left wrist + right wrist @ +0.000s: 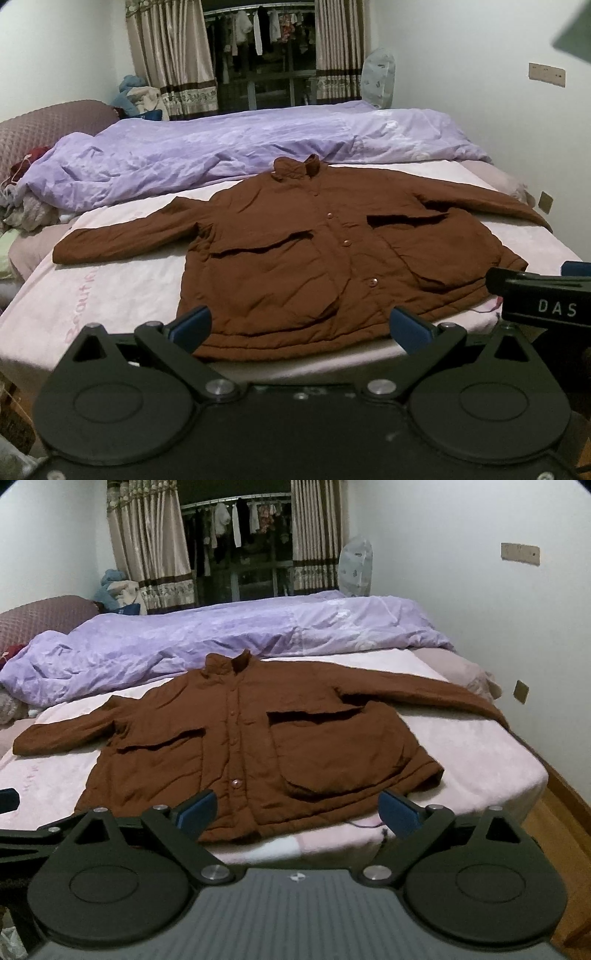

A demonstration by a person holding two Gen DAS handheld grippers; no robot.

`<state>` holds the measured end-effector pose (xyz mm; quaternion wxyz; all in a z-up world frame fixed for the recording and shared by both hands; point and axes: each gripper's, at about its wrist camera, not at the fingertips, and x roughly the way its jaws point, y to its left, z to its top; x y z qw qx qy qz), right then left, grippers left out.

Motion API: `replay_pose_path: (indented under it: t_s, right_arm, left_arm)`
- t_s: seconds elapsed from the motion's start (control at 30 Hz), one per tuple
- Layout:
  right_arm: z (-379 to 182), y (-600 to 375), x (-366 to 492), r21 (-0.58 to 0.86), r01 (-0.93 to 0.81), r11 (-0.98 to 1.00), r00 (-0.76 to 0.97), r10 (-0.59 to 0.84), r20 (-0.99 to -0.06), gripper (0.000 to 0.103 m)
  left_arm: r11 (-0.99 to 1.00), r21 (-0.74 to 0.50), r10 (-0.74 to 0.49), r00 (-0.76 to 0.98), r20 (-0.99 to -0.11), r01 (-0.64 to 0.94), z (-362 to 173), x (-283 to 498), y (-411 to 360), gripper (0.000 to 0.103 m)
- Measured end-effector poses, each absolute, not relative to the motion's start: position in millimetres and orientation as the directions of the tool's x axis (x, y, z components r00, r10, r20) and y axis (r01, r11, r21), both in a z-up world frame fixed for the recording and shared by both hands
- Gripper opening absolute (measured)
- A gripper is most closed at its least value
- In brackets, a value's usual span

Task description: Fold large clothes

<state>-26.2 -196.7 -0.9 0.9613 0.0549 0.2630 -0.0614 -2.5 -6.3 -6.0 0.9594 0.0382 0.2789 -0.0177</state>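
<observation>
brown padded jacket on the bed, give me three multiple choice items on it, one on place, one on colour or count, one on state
1. Where does the brown padded jacket lie?
A. on the pale pink bed sheet, in front of the lilac quilt
B. on the lilac quilt
C. on the wooden floor

2. What colour are the pads on the left gripper?
A. red
B. blue
C. white

3. How does the jacket lie?
A. folded in half
B. rolled into a bundle
C. spread flat, front up, both sleeves out

Answers:
1 A, the sheet shows all around it and the quilt lies behind the collar.
2 B, both pads are blue in the left wrist view.
3 C, the buttons and pockets face up and each sleeve reaches sideways; both the left gripper and the right gripper are open, holding nothing.
</observation>
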Motion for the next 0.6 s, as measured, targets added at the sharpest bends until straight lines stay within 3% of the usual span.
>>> replay_pose_path:
  t_s: [0.6]
  right_arm:
    - [-4.5,-189.1,-25.8,0.062,0.13,0.99,0.852,-0.079,-0.518,0.103]
  left_arm:
    - [0.997,0.066,0.0,0.846,-0.532,0.041,-8.3,-2.9,-6.1,0.103]
